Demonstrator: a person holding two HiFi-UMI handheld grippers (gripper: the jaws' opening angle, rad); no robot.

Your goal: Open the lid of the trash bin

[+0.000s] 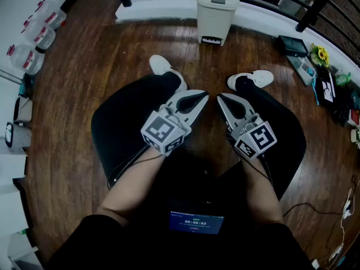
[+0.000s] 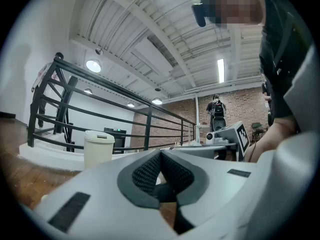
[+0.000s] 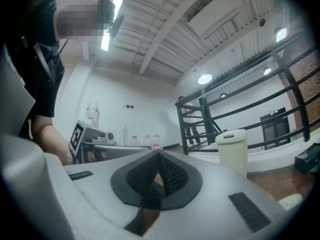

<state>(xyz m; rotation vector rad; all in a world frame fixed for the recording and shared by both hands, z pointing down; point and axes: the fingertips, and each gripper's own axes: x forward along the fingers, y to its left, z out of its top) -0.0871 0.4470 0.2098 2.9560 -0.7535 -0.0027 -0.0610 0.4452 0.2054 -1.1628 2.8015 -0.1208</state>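
Note:
The cream trash bin (image 1: 216,10) stands upright on the wooden floor at the far side, its lid down and a black pedal at its base. It also shows in the left gripper view as a trash bin (image 2: 99,148) left of the jaws, and in the right gripper view as a trash bin (image 3: 233,151) to the right. My left gripper (image 1: 205,96) and right gripper (image 1: 219,97) rest over the person's knees, well short of the bin, tips angled toward each other. Both are shut with nothing held: left gripper (image 2: 161,154), right gripper (image 3: 160,156).
Behind the bin runs a white ledge (image 1: 169,7) with a black railing (image 2: 100,91). Plastic containers (image 1: 34,41) line the left wall. A sunflower (image 1: 321,55) and boxes lie at the right. Two white shoes (image 1: 250,80) stand between me and the bin. A small screen (image 1: 196,223) rests on the lap.

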